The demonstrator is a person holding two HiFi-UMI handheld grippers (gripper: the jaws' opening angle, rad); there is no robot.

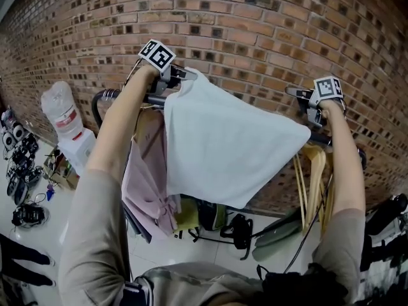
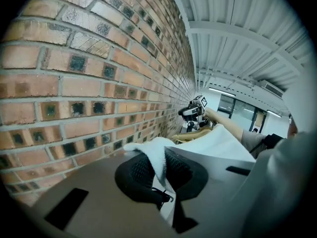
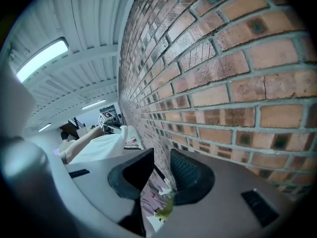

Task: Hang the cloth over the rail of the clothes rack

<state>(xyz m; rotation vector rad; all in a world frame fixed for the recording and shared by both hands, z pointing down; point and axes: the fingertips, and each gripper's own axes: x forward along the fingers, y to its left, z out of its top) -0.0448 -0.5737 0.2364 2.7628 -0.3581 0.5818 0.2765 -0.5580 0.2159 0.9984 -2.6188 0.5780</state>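
Up at the rail (image 1: 109, 95) by the brick wall (image 1: 255, 30), the left gripper (image 1: 180, 75) pinches one top corner of the white cloth (image 1: 223, 145). Its top edge runs along the rail toward the right gripper (image 1: 296, 94), whose jaws stand apart and empty just above the loose far corner

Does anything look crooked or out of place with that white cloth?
Yes. The white cloth hangs lopsided: the left gripper pinches one corner up by the rail, while the right gripper has its fingers apart and empty. The cloth's top edge slopes down rightward.
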